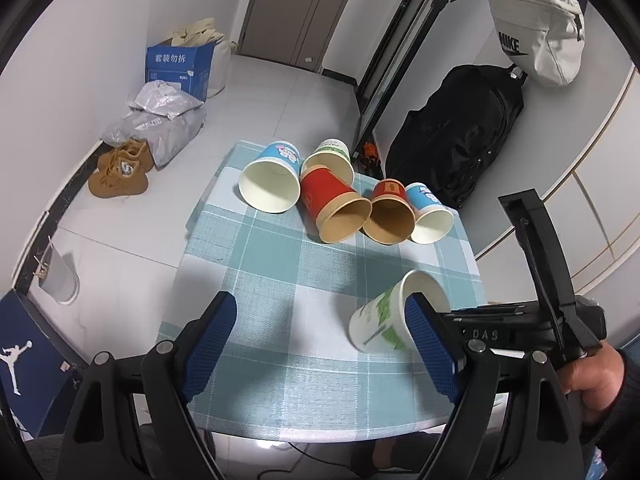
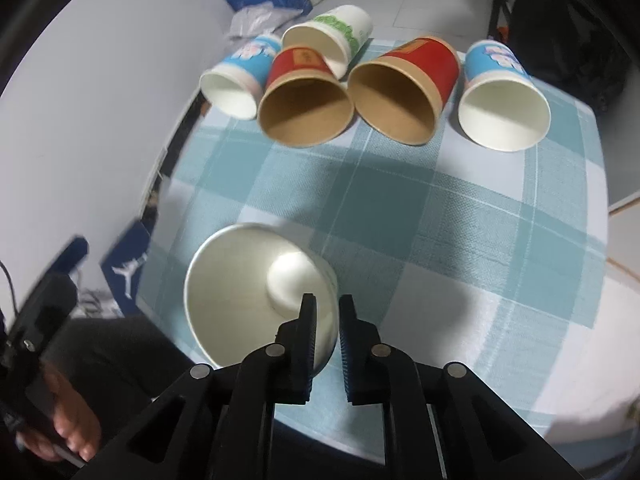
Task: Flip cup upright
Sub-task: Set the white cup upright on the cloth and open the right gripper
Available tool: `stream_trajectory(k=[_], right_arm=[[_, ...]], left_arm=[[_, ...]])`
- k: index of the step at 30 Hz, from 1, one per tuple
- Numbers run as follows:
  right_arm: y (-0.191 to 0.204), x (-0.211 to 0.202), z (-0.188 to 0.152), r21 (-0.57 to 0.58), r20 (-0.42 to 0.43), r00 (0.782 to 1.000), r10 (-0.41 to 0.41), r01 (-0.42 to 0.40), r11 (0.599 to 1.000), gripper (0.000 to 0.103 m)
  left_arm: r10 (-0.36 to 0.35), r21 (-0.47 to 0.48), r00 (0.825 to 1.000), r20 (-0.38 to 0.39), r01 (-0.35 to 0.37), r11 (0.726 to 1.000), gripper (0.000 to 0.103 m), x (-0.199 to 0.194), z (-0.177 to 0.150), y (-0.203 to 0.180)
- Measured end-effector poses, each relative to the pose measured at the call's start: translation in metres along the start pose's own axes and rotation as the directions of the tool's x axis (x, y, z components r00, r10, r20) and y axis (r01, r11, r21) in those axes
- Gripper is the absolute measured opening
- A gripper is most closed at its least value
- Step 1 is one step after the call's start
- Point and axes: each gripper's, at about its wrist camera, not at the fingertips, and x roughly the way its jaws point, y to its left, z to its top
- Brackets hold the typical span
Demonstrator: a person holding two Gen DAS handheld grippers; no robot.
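The white paper cup with green print (image 1: pixel 384 320) is off the checked teal-and-white cloth of the worktop (image 1: pixel 280 272), tilted, its mouth facing up and toward twelve o'clock in the left wrist view. The right gripper (image 2: pixel 326 312) has it by the rim: one finger inside the wall, the other outside, the jaws closed onto that thin paper wall at about five o'clock of the cup's mouth as the right wrist view shows it. In that view the cup's white inside and round base are plainly seen, so the camera looks down into it.

The left gripper (image 1: pixel 320 344) hangs near the close edge of the worktop with its jaws wide apart and nothing between them; the cup sits just beside its right blue pad (image 1: pixel 430 344), and whether they touch cannot be told.

Five more paper cups lie on their sides in a cluster at the far end, at twelve o'clock: two blue (image 2: pixel 502 96), two red with brown insides (image 2: pixel 404 88), one white-and-green (image 2: pixel 332 36).

The step in hand looks like the turning of the held cup, partway from lying to standing. Next, the wrist would need to finish the rotation until the base faces down, lower the base flat onto the cloth, then let go gently; a rim pinch on soft paper could buckle or tip the cup.
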Motion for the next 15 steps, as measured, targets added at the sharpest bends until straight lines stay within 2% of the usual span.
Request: stream_trajectory(k=[2, 4, 6, 7, 11, 13, 15], right_arm=[[-0.006, 0.000, 0.000, 0.028, 0.026, 1.000, 0.015, -0.015, 0.999, 0.018], [-0.015, -0.013, -0.004, 0.071, 0.089, 0.995, 0.051, -0.057, 0.996, 0.044], [-0.021, -0.028, -0.014, 0.106, 0.195, 0.977, 0.089, -0.111, 0.988, 0.061], [-0.023, -0.032, -0.017, 0.111, 0.221, 0.971, 0.094, -0.121, 0.986, 0.064], [-0.024, -0.054, -0.041, 0.099, 0.337, 0.940, 0.048, -0.086, 0.991, 0.064], [-0.020, -0.068, -0.058, 0.097, 0.430, 0.902, 0.029, -0.078, 0.992, 0.066], [-0.015, -0.085, -0.075, 0.087, 0.527, 0.850, 0.015, -0.072, 0.994, 0.072]], left_arm=[[0.005, 0.010, 1.000, 0.007, -0.005, 1.000, 0.083, -0.001, 0.000, -0.001], [0.017, 0.023, 1.000, 0.011, -0.017, 1.000, 0.083, -0.001, -0.001, -0.002], [0.055, 0.051, 0.998, 0.008, -0.055, 0.997, 0.083, 0.001, -0.001, -0.006], [0.065, 0.058, 0.998, 0.010, -0.066, 0.996, 0.083, 0.001, -0.001, -0.006], [0.077, 0.061, 0.996, 0.044, -0.080, 0.995, 0.083, -0.002, -0.001, -0.009], [0.084, 0.065, 0.994, 0.070, -0.089, 0.994, 0.083, -0.005, -0.002, -0.011], [0.088, 0.072, 0.992, 0.093, -0.095, 0.993, 0.083, -0.008, -0.002, -0.014]])
